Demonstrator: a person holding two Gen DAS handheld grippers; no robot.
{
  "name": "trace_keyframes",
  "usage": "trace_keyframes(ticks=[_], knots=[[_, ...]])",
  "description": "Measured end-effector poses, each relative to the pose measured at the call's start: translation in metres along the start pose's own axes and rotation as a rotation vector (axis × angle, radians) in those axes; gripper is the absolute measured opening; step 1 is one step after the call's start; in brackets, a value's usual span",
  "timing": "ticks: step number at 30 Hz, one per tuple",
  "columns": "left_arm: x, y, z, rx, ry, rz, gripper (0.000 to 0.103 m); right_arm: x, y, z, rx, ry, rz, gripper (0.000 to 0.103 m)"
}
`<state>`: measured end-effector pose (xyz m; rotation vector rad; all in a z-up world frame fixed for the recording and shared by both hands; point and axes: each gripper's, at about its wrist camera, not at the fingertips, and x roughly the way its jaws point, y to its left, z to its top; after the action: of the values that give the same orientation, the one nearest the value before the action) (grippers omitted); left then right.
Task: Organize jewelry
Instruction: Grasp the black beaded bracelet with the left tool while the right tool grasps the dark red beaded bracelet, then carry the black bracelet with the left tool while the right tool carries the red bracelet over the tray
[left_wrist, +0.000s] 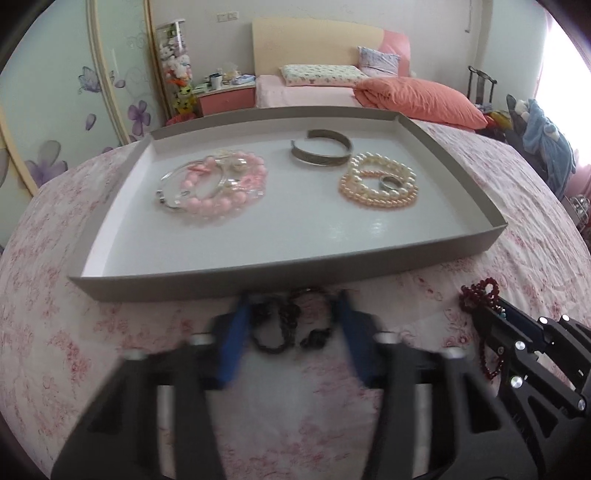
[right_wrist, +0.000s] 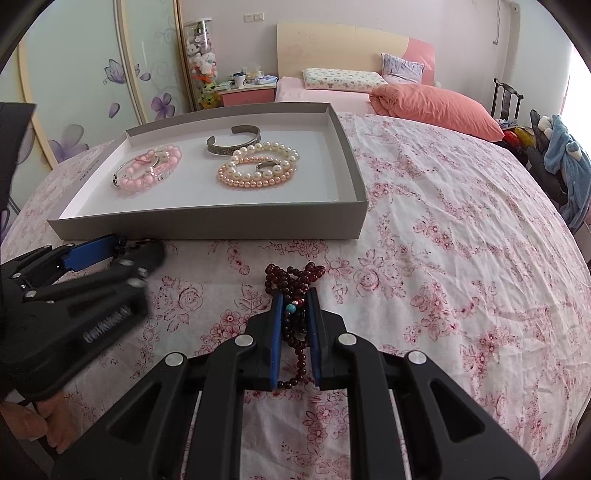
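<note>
A shallow grey tray (left_wrist: 258, 273) (right_wrist: 207, 221) lies on the flowered bedspread. It holds pink bead bracelets (left_wrist: 218, 184) (right_wrist: 147, 170), a metal cuff (left_wrist: 321, 151) (right_wrist: 232, 142) and pearl strands (left_wrist: 380, 181) (right_wrist: 258, 166). My left gripper (left_wrist: 293, 306) is open just short of the tray's near wall, its fingers either side of a dark braided bracelet (left_wrist: 284, 325) on the cloth. My right gripper (right_wrist: 295, 295) is shut on a dark red bead strand (right_wrist: 295, 280) (left_wrist: 480, 295), which hangs between the pads.
The bedspread (right_wrist: 443, 240) spreads right of the tray. An orange quilt (right_wrist: 436, 107) and pillows lie beyond. A wardrobe (right_wrist: 74, 74) stands at left, a chair with clothes (right_wrist: 554, 155) at right. The left gripper shows in the right wrist view (right_wrist: 110, 251).
</note>
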<state>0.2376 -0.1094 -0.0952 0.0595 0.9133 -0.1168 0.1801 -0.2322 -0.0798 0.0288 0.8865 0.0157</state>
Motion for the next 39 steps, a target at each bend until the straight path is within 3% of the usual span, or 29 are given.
trace_keyframes(ticks=[4,10,14,32,36,39], knots=[[-0.008,0.024,-0.007,-0.017,0.005,-0.003,0.022,0.0,0.0,0.0,-0.004,0.0,-0.002,0.014],[-0.027,0.081,-0.03,-0.023,0.003,0.07,0.022,0.0,0.013,-0.001,-0.052,-0.002,-0.015,0.014],[-0.033,0.103,-0.037,-0.048,-0.002,0.077,0.024,0.001,0.02,-0.001,-0.063,-0.002,-0.008,0.014],[-0.036,0.109,-0.041,-0.078,-0.018,0.043,0.022,-0.002,0.01,-0.001,-0.01,-0.004,0.05,0.013],[-0.042,0.109,-0.044,-0.09,-0.024,0.024,0.022,-0.013,0.011,-0.002,-0.003,-0.058,0.063,0.013],[-0.056,0.105,-0.046,-0.079,-0.073,0.027,0.022,-0.027,0.014,-0.002,0.009,-0.102,0.085,0.013]])
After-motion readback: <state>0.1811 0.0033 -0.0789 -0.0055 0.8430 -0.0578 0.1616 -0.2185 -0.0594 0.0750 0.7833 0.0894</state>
